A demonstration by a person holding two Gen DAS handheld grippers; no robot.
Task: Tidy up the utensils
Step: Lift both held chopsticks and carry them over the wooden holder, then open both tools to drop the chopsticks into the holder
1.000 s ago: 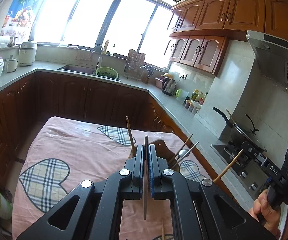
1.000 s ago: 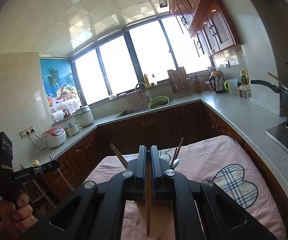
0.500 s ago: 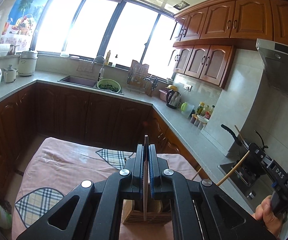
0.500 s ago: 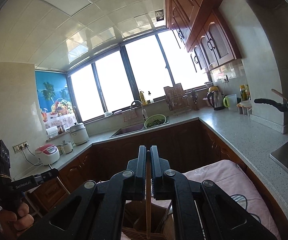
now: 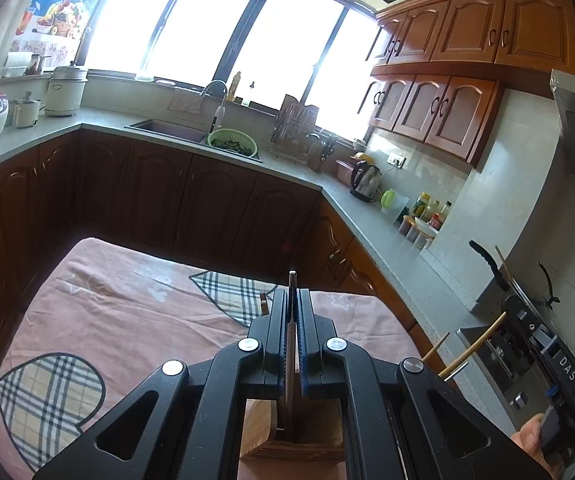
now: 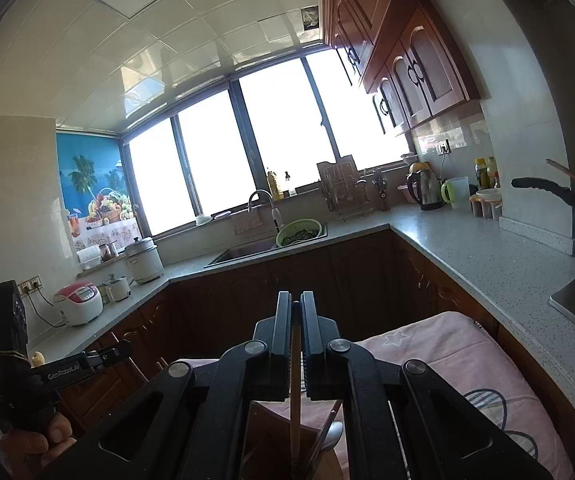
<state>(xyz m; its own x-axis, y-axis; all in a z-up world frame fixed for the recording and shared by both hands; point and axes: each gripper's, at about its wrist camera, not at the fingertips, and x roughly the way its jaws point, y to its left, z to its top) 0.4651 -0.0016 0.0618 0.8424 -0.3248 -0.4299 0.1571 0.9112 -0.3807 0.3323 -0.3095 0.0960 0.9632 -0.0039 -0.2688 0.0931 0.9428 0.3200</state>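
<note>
Left wrist view: left gripper clamped tight on a slim metal utensil handle, jaws nearly together with only the handle between them. Handle standing almost upright, lower end dipping into the wooden utensil holder directly beneath. Holder resting on the pink cloth with plaid hearts. At far right, right gripper carrying a wooden chopstick at a slant, a hand below it

For a clean drop: keep the handle vertical and centred over the opening, lower until the tip is well inside the walls, then ease the jaws apart rather than snapping open, so nothing tips the holder or bounces out

Right wrist view: right gripper pinched shut on the wooden chopstick, jaws narrow, stick running straight down between them. Holder below, dark inside, with a spoon and other sticks already leaning in it. Left gripper visible at lower left, held in a hand

Best to aim the chopstick tip at a free gap beside the spoon, avoid knocking the leaning pieces, and stagger the two releases so both tools do not crowd the same opening
</note>
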